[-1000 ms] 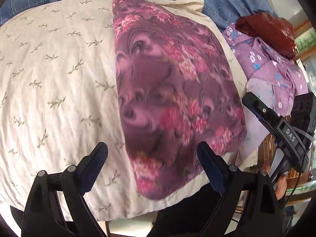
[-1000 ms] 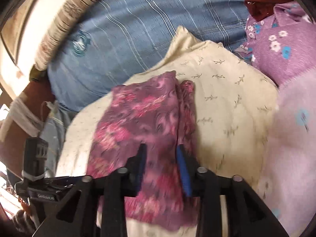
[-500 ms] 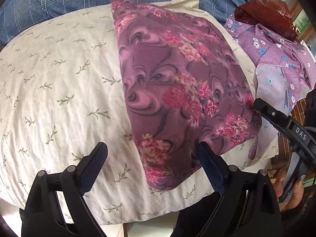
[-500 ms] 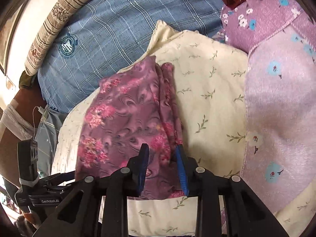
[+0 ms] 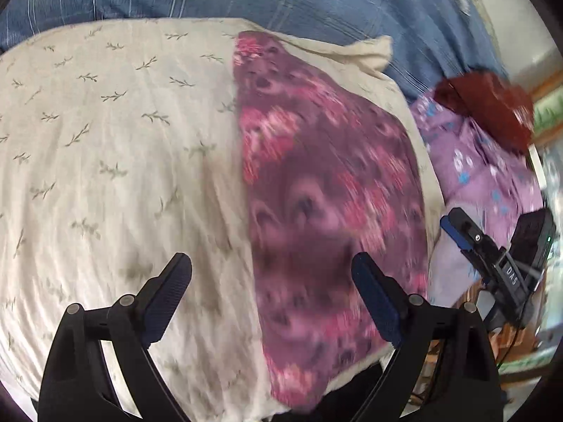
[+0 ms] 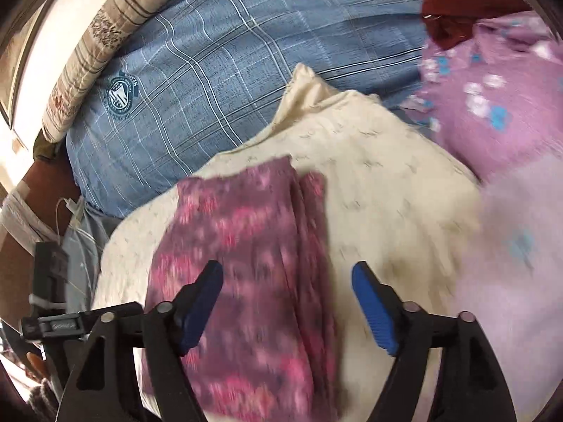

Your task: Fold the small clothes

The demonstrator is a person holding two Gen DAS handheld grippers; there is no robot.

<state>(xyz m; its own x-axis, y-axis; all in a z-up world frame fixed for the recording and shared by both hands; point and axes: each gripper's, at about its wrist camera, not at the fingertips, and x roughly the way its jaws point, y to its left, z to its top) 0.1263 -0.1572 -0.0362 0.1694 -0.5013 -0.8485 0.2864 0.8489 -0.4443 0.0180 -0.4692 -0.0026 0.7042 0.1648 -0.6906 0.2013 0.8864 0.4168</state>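
Purple floral cloth [image 5: 327, 218] lies folded along right side of cream pillow [image 5: 116, 161], reaching its near edge. Left gripper [image 5: 271, 292] fingers spread wide, holding nothing, above cloth's left edge. Right gripper [image 6: 286, 302] fingers spread too, empty, over cloth's layered right fold, seen only in right view. Right view alone shows blue checked pillow [image 6: 218, 70] crest; left view shows lilac garment [image 5: 482, 165] under dark red bag [image 5: 489, 105].

Bright, soft daylight in both views; motion blur smears the purple flowered cloth [image 5: 327, 218] and lilac fabric [image 6: 510, 246]; fisheye bends edges, corners black.
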